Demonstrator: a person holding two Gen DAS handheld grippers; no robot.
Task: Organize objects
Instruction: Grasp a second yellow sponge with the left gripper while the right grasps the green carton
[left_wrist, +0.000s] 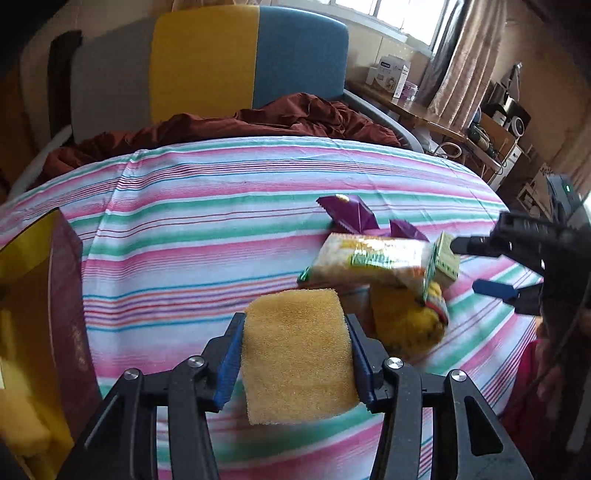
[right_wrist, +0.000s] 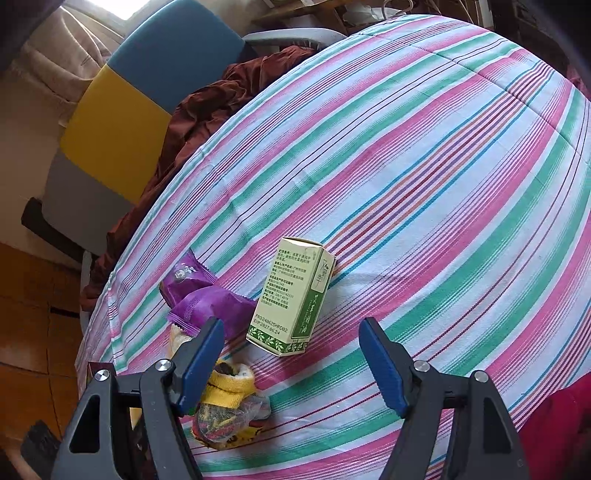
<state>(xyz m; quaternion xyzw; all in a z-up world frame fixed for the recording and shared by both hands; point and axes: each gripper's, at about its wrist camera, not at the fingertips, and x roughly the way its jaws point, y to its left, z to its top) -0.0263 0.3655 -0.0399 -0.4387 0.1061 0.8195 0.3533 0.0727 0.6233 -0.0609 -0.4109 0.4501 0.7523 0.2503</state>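
Note:
In the left wrist view my left gripper (left_wrist: 293, 325) is shut on a yellow sponge (left_wrist: 295, 354), held above the striped bedsheet (left_wrist: 203, 221). Just to its right lie a pale snack packet (left_wrist: 373, 258), a yellow snack bag (left_wrist: 406, 325), two purple packets (left_wrist: 351, 214) and a green carton (left_wrist: 447, 258). My right gripper (left_wrist: 466, 265) hovers open beside that carton. In the right wrist view the right gripper (right_wrist: 291, 326) stands open with the green carton (right_wrist: 295, 295) just beyond its fingertips, untouched. The purple packets (right_wrist: 207, 299) and yellow snack bag (right_wrist: 225, 406) lie to its left.
An open box with yellow and maroon walls (left_wrist: 55, 295) stands at the left edge of the bed. A brown blanket (left_wrist: 258, 122) is bunched against the yellow and blue headboard (left_wrist: 251, 55). A cluttered desk (left_wrist: 424, 110) stands at the back right.

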